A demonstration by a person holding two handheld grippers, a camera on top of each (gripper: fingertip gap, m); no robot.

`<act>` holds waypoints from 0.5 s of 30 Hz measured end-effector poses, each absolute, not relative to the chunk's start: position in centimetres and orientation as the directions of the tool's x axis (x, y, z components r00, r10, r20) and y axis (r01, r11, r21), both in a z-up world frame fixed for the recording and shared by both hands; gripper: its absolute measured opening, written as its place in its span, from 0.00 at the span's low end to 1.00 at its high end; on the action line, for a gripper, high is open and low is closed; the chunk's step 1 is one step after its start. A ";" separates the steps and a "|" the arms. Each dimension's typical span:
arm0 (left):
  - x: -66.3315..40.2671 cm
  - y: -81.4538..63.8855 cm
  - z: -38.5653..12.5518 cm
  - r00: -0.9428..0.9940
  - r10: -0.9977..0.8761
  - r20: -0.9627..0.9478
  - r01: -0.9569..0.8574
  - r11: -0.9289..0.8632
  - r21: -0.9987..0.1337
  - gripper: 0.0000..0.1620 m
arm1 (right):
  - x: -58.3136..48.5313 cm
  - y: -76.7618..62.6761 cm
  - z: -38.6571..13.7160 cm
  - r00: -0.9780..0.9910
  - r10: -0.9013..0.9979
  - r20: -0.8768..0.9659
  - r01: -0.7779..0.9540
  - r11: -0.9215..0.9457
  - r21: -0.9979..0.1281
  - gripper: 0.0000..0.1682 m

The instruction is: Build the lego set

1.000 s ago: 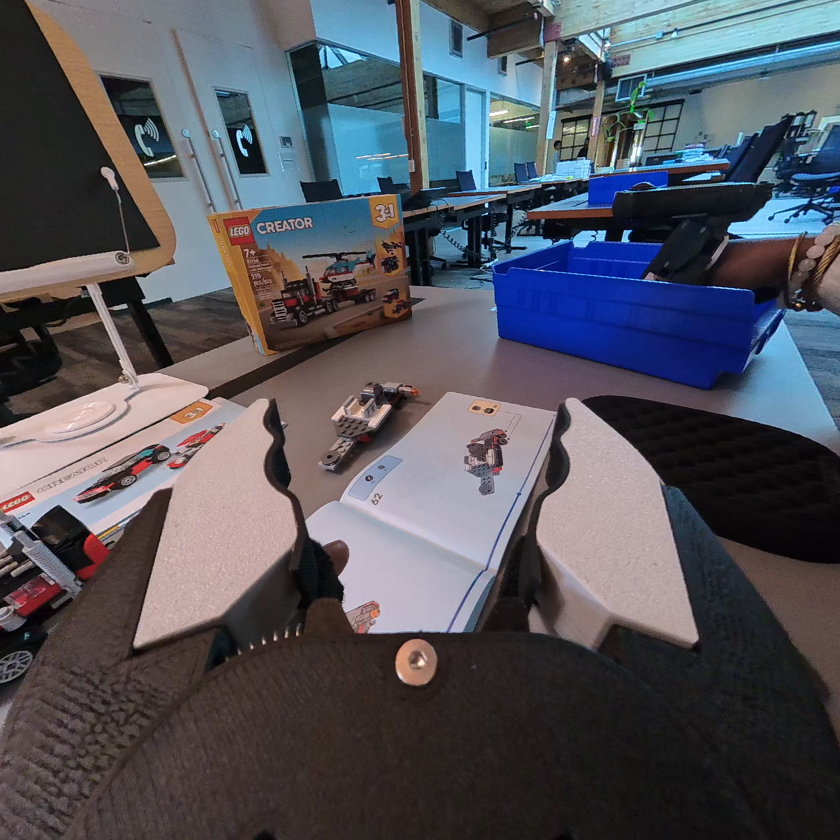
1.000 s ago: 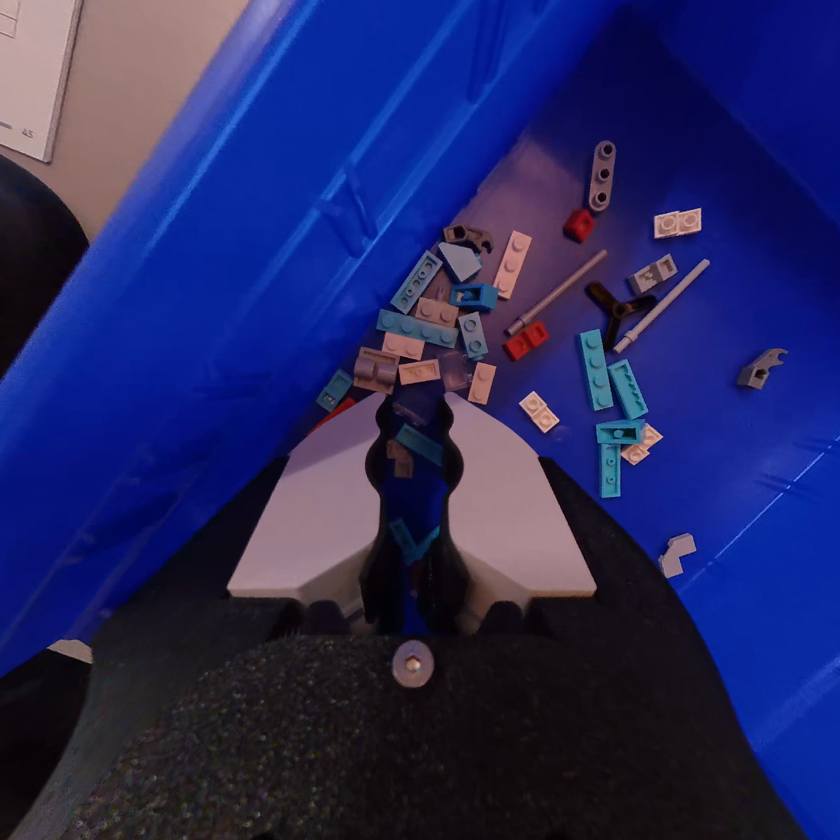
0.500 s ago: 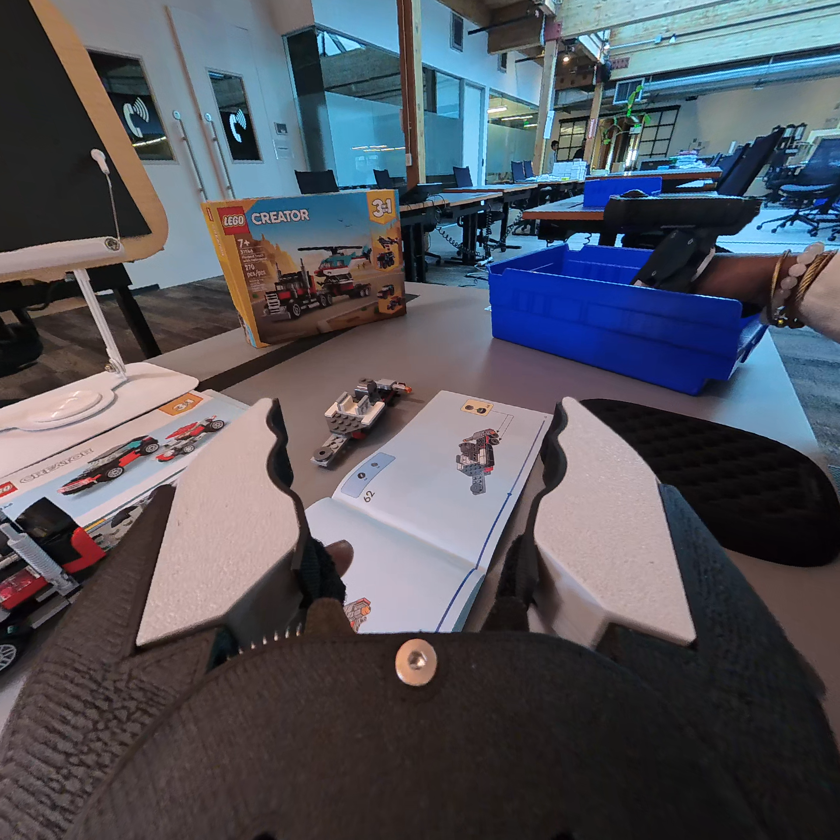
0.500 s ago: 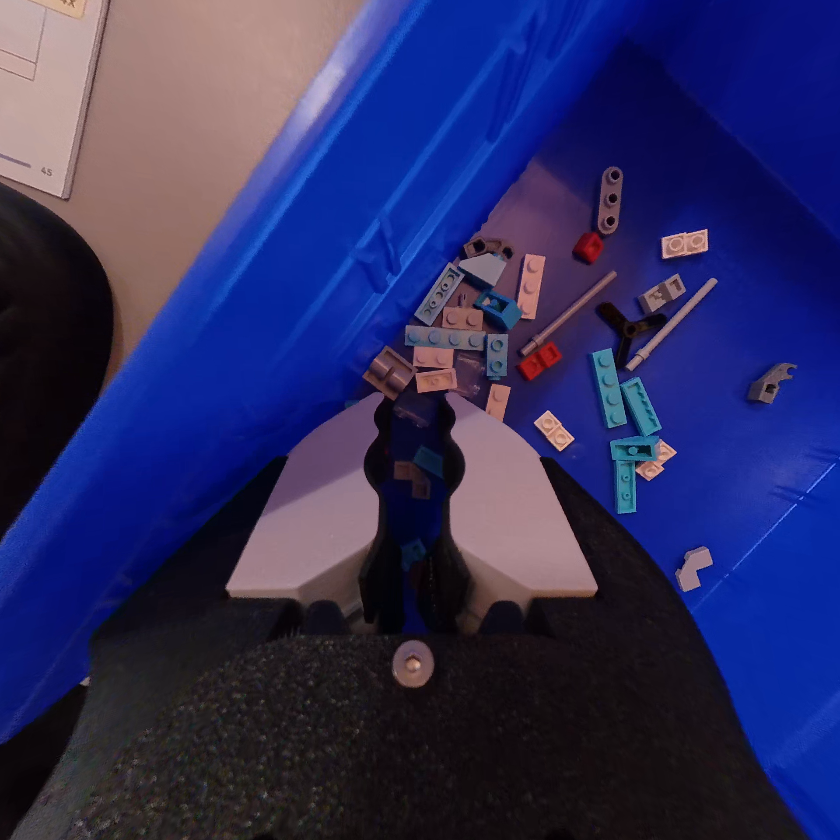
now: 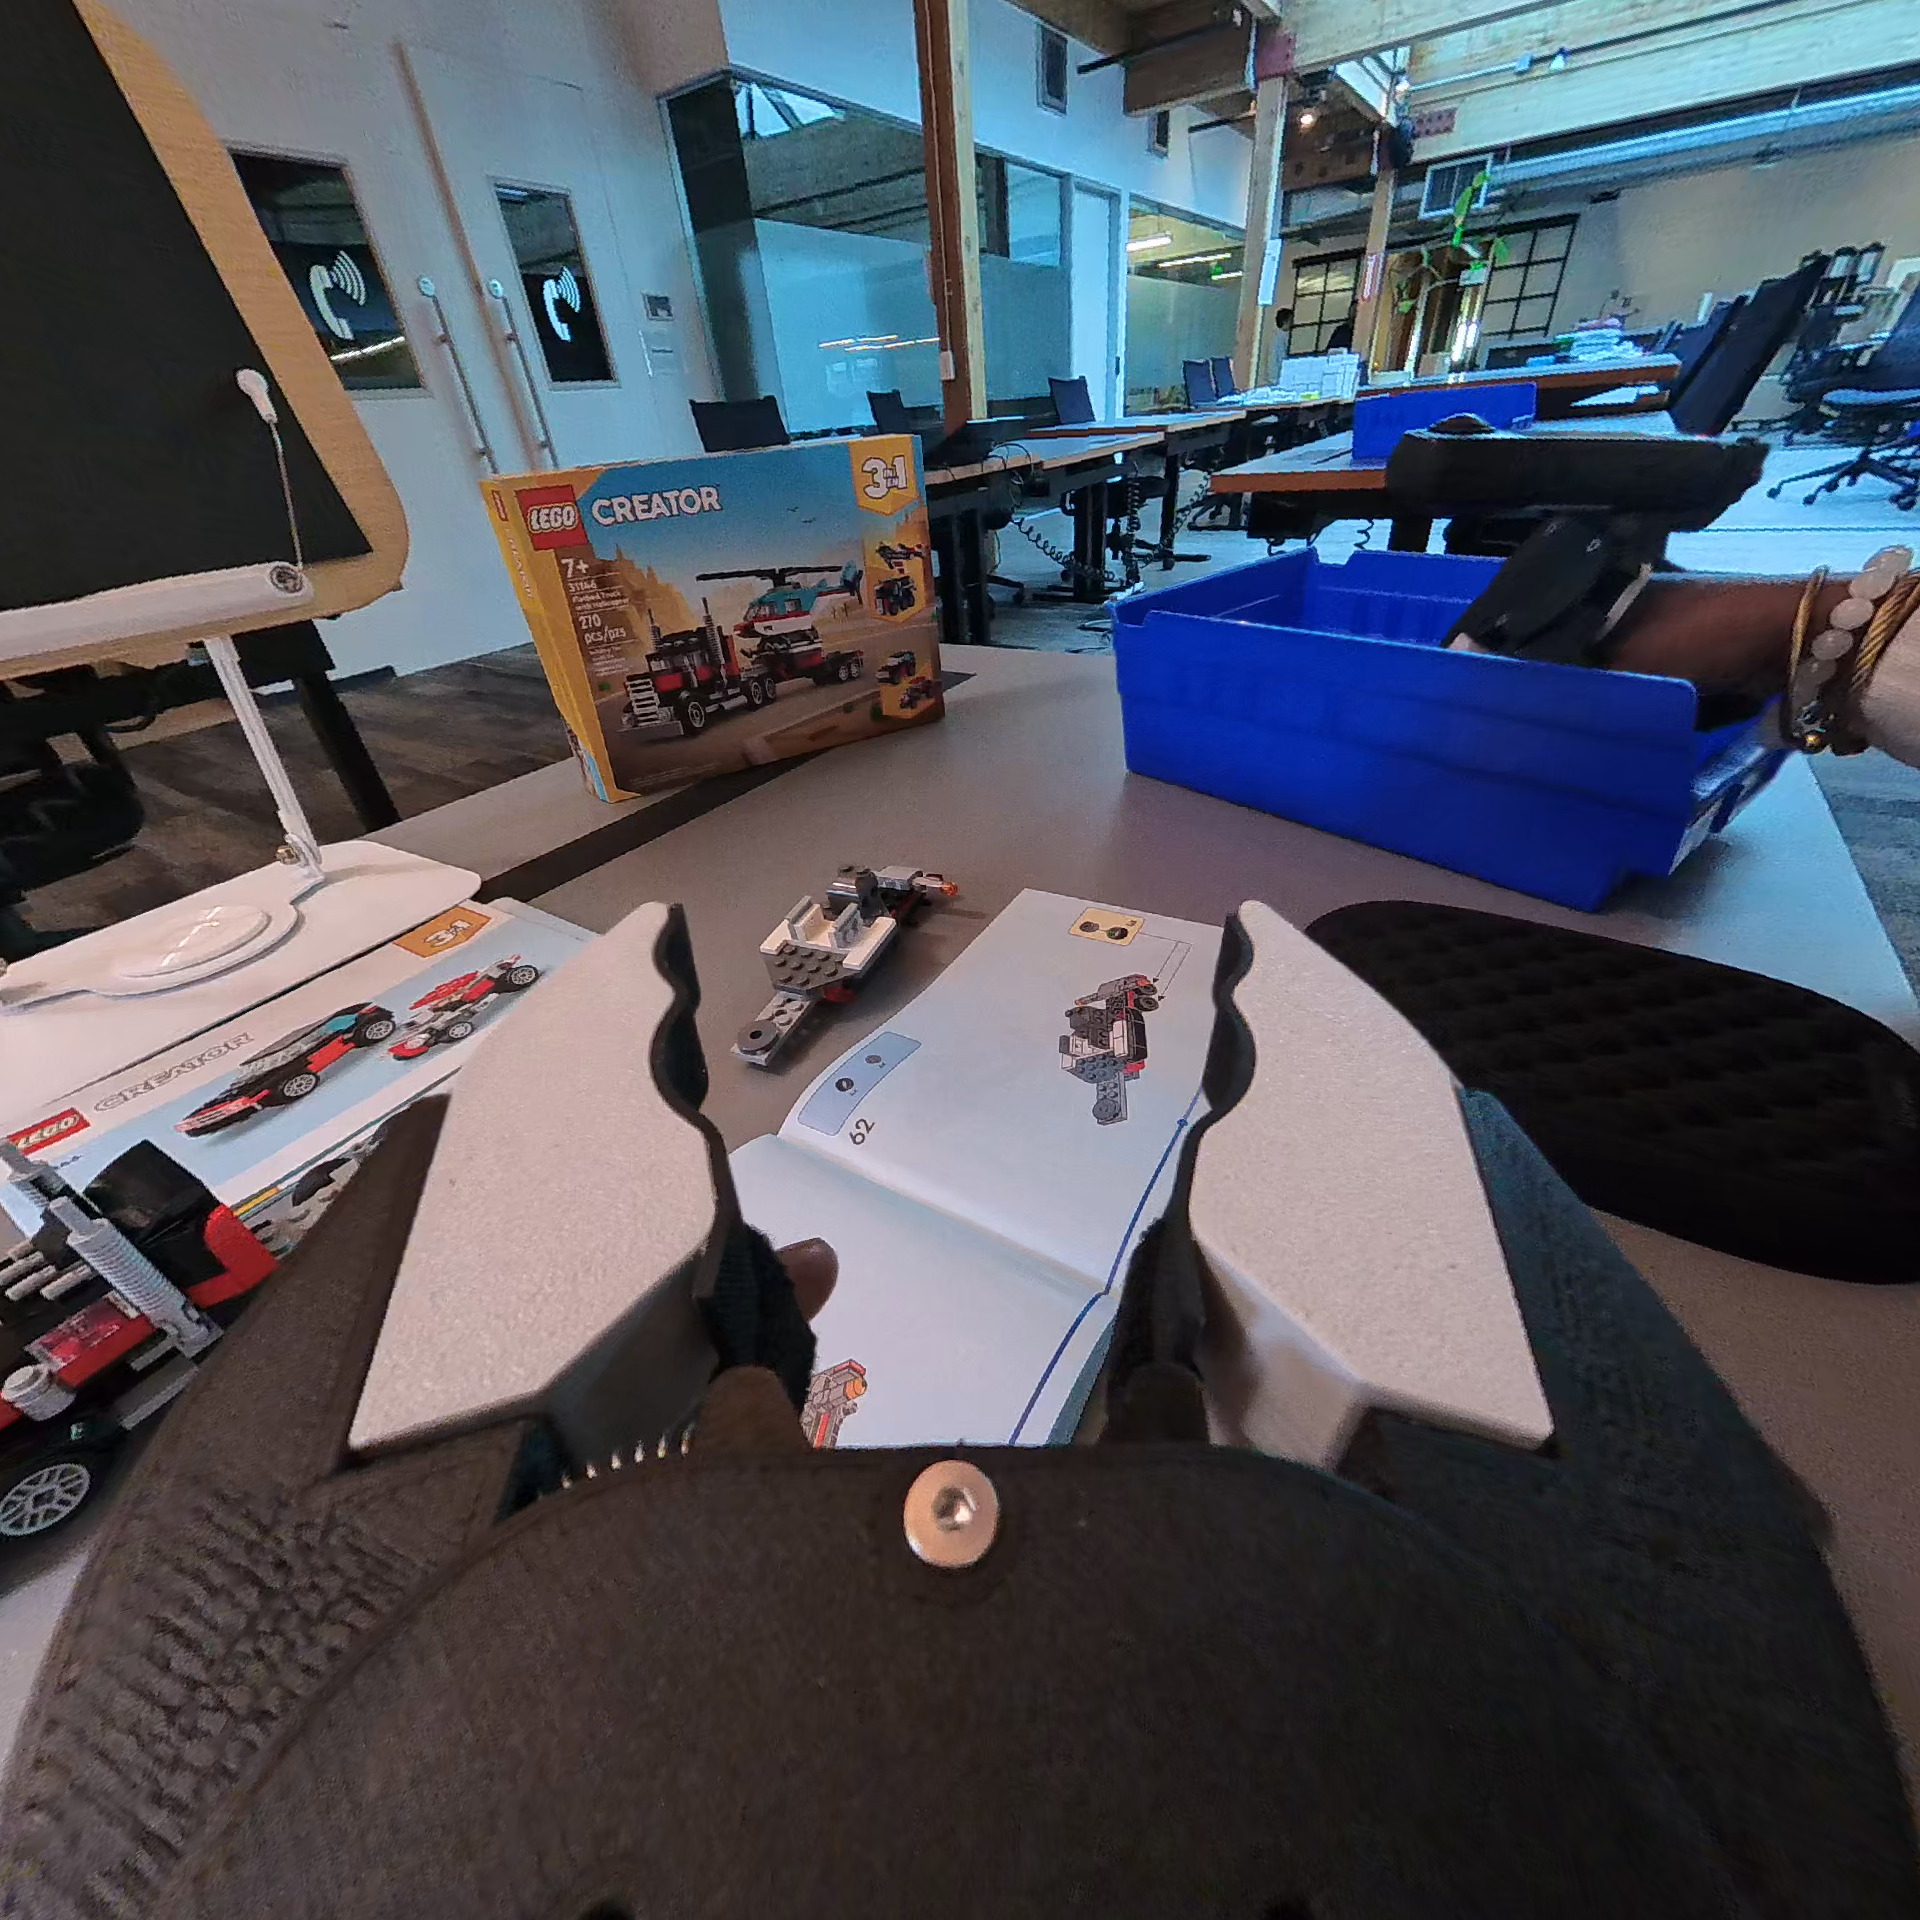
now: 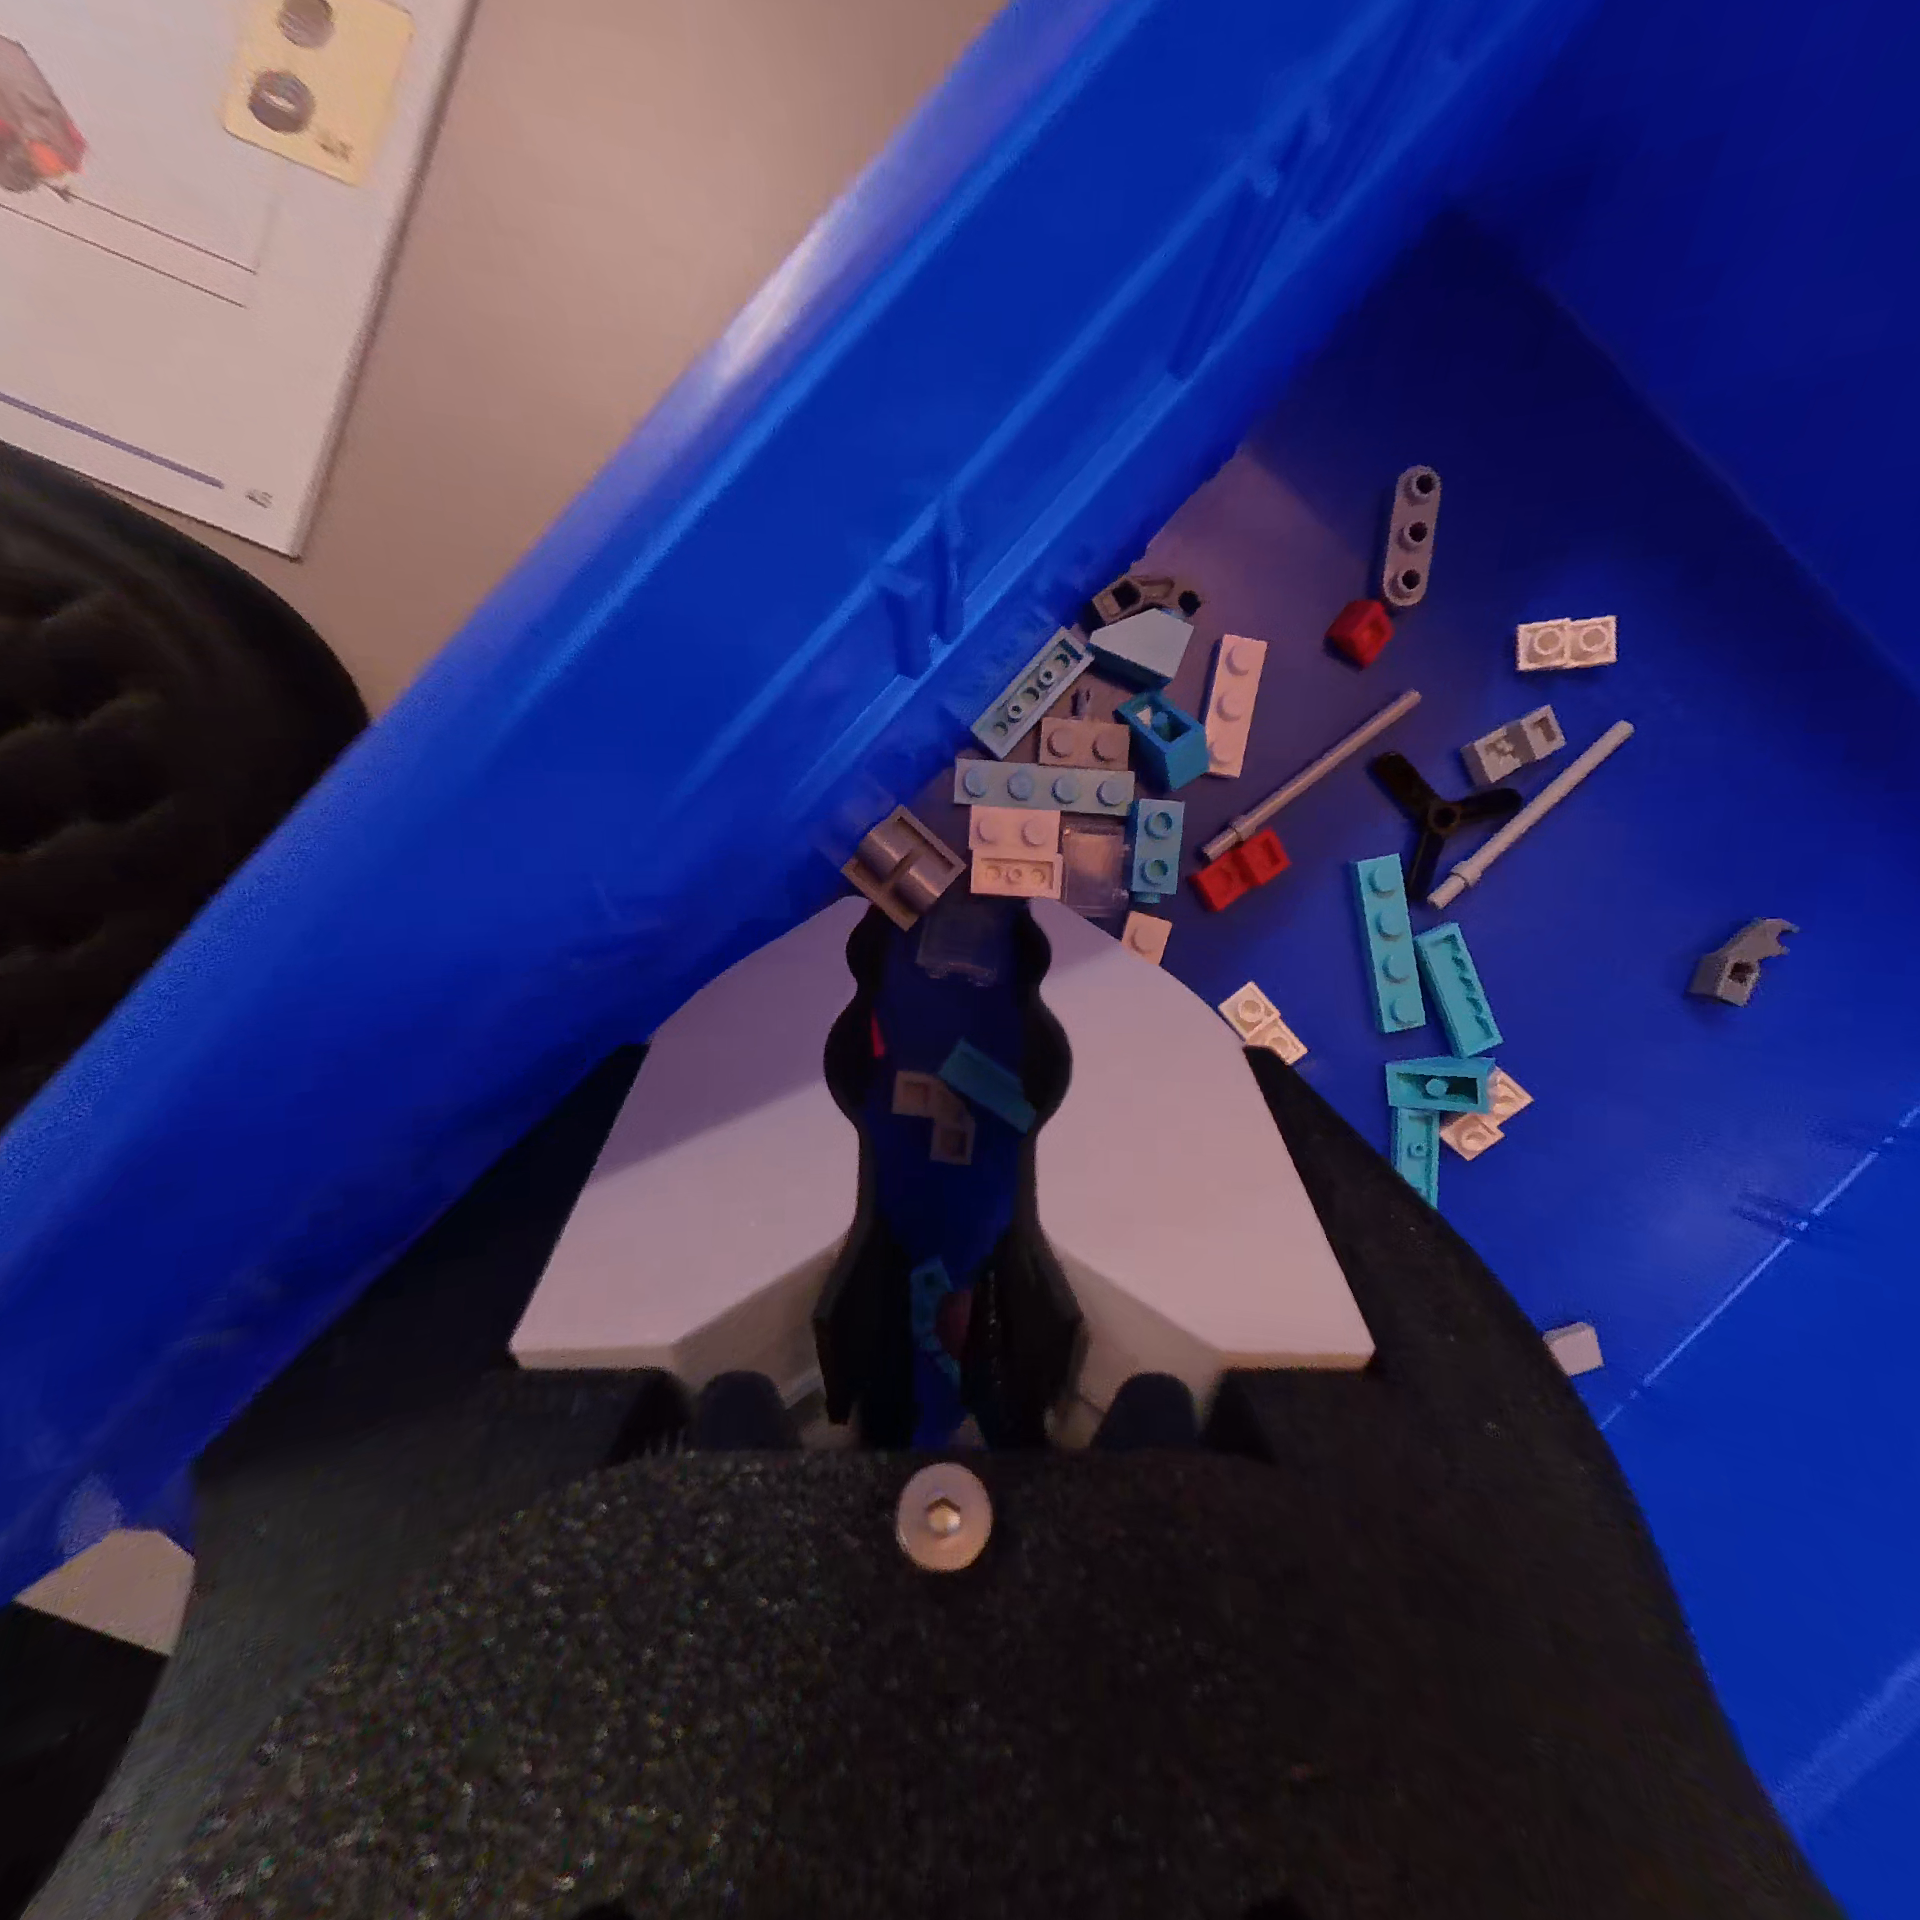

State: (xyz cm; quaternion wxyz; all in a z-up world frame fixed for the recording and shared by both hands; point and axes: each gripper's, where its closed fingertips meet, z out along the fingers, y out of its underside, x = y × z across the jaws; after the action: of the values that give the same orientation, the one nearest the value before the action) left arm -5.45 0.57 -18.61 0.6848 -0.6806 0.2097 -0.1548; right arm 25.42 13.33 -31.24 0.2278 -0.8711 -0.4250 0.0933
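Observation:
My left gripper (image 5: 951,920) is open and empty, held low over the open instruction booklet (image 5: 987,1143). A small grey partial build (image 5: 831,956) lies on the table just beyond its fingertips. My right gripper (image 6: 951,925) is inside the blue bin (image 6: 623,727), near the wall. It is shut on a small clear brick (image 6: 961,951) at its fingertips. A heap of teal, tan, grey and red loose pieces (image 6: 1081,790) lies just past the tips. The left wrist view shows the right gripper (image 5: 1538,613) reaching into the bin (image 5: 1351,727).
The set's box (image 5: 717,603) stands at the back. A black mat (image 5: 1621,1081) lies to the right. A second booklet (image 5: 260,1060), a built red and black truck (image 5: 83,1299) and a white lamp base (image 5: 208,925) are on the left. To the small grey partial build (image 5: 831,956): left tips about 20 cm, right tips about 30 cm.
My right gripper has drawn back from the heap with the clear brick still between its tips. More of the bin wall and table shows. The left gripper has barely moved.

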 end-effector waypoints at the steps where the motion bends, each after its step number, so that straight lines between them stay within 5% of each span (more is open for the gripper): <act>1: -5.4 0.6 -18.6 0.863 -0.499 -0.078 -0.075 0.027 -0.997 0.58 | 25.1 13.2 -31.3 0.622 0.782 0.019 0.691 -0.538 -0.483 0.14; 8: -5.3 0.4 -18.8 0.857 -0.505 -0.100 -0.094 0.037 -0.995 0.43 | 25.4 13.5 -30.0 0.648 0.760 0.036 0.664 -0.542 -0.515 0.22; 15: -4.6 -0.1 -19.4 0.821 -0.547 -0.164 -0.171 0.039 -0.985 0.06 | 30.6 13.7 -29.3 0.709 0.695 0.118 0.657 -0.591 -0.468 0.22</act>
State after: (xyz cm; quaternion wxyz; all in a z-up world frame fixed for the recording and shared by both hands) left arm -4.55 -0.10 -19.42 0.6705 -0.6788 0.2645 -0.1404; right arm 30.57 13.70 -29.35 0.2462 -0.8910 -0.3795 0.0387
